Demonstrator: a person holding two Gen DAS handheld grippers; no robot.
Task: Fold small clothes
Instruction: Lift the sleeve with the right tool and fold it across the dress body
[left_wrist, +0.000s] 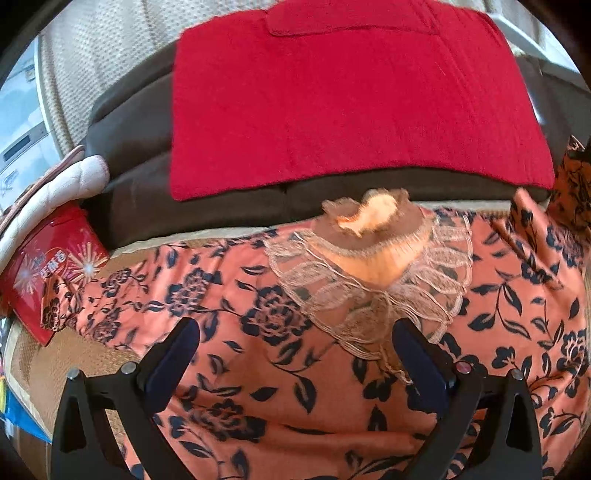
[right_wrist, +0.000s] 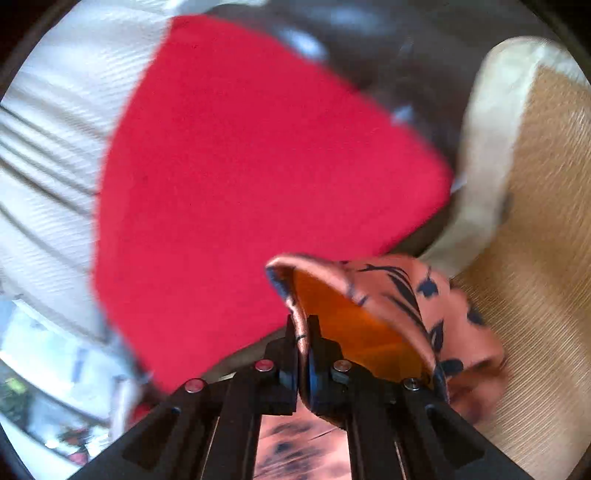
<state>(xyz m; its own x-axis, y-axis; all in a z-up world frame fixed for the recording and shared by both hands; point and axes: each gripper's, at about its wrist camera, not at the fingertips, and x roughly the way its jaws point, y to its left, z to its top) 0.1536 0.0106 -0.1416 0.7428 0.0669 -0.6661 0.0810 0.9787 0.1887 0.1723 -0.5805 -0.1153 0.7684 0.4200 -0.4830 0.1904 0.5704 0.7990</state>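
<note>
Brown sofa (left_wrist: 136, 199) across the far side, one. One red cloth (left_wrist: 351, 107) spread flat on it, near edge overhanging the seat front; a folded flap along its far edge. One woven tan mat (left_wrist: 55, 362) nearer, bare only at the near left and, in the right wrist view, at the right.

One salmon garment with dark blue flowers (left_wrist: 258, 369) lying over the mat, filling the near half; lace collar (left_wrist: 369, 295) at centre, pointing far. Far right corner lifted off the surface.

One red packet (left_wrist: 44, 269) at left, touching the garment's left sleeve end; white characters on a label (too blurred to read), firework bursts printed round it.

Left gripper (left_wrist: 295, 362) just above the garment's chest, jaws spread wide, nothing between the pads.

Right gripper (right_wrist: 303, 354) pinched tight on a garment edge, fabric curling over and right of the fingers, orange underside showing.
</note>
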